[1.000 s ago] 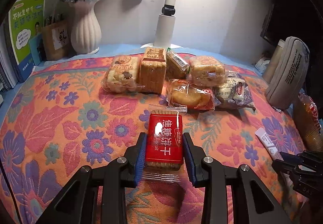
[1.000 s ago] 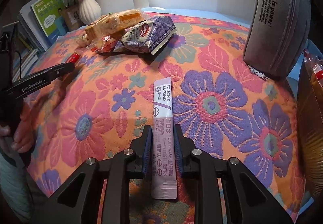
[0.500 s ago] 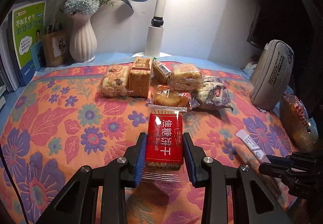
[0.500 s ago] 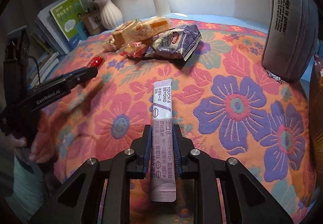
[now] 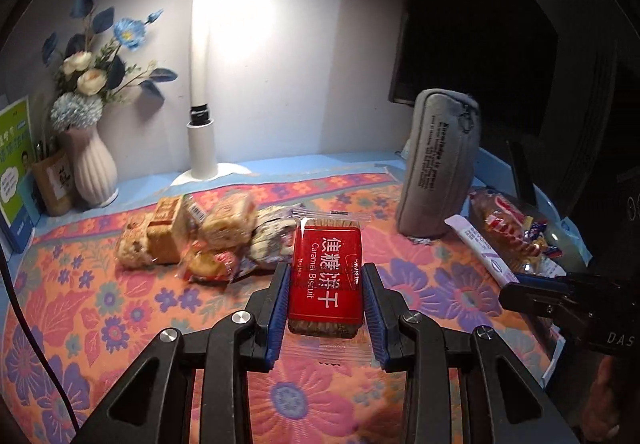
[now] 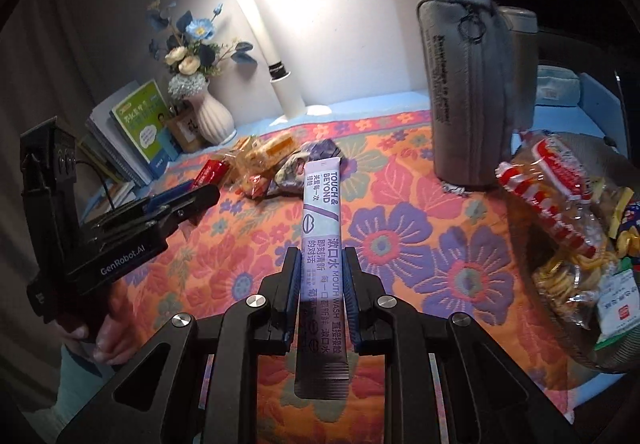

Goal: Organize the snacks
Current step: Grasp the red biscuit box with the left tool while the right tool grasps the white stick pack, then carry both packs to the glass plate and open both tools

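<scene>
Two handheld grippers over a worktop point(image 5: 92, 284) w/ a floral cloth, lit by a desk lamp point(image 5: 202, 84). Left gripper point(image 5: 325, 280): fingers clamped on a red caramel biscuit pack point(image 5: 326, 276), held clear of the cloth, tilted up toward the camera. Right gripper point(image 6: 320, 284): fingers closed tight on a slim purple mouthwash sachet point(image 6: 322, 228), also lifted, its top end pointing away. A pile of wrapped snacks point(image 5: 208, 240) sits mid-cloth near the vase point(image 5: 94, 172); a grey pouch point(image 5: 440, 168) stands upright at right, w/ a clear bag of snacks point(image 6: 568, 240) just beside it.

Likely step: carry each item to its group. To do it well, keep both grips firm, esp. on the thin sachet, which may slip or bend. Biscuit prob. joins the pile; set it down flat at the pile's edge w/o knocking the stack. The sachet isn't a snack, so prob. goes apart.
</scene>
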Action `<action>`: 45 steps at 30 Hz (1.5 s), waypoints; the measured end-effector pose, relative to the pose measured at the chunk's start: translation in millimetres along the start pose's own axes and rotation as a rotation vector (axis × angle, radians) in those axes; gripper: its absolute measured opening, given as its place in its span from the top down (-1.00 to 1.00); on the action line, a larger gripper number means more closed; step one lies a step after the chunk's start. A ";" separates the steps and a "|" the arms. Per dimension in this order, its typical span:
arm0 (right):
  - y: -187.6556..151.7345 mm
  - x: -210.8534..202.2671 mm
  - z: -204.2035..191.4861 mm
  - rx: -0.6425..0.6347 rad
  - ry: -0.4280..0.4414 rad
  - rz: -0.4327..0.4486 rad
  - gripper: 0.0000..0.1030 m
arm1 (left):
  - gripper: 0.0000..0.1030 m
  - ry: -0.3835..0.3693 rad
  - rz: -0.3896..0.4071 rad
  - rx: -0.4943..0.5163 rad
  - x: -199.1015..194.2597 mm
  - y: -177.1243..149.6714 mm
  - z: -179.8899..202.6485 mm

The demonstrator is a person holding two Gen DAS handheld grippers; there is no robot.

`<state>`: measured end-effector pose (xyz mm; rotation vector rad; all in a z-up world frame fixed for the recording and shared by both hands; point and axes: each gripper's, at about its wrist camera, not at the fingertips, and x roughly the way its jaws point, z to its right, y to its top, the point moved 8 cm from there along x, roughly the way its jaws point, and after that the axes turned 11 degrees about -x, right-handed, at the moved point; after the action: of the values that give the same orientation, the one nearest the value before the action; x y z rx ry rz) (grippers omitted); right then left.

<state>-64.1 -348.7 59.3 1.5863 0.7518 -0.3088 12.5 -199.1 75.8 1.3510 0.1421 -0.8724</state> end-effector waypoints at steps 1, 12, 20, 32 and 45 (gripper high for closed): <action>1.6 -8.3 9.6 0.013 -0.011 0.017 0.63 | 0.35 -0.015 0.000 0.013 -0.1 1.9 10.7; -0.4 -95.9 139.5 0.216 -0.190 0.173 0.63 | 0.35 -0.169 -0.033 0.161 23.0 9.1 150.4; -27.2 -128.5 210.9 0.340 -0.298 0.191 0.63 | 0.35 -0.250 -0.089 0.256 52.2 -5.3 232.8; -37.7 -125.9 246.9 0.358 -0.358 0.158 0.60 | 0.35 -0.291 -0.164 0.296 87.7 -21.6 291.1; -41.6 -111.9 243.0 0.368 -0.336 0.125 0.40 | -0.25 -0.268 -0.147 0.267 82.1 -18.0 262.7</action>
<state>-119.0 -613.8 51.6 1.8542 0.3450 -0.6318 -43.0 -469.1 84.4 1.4674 -0.0879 -1.2210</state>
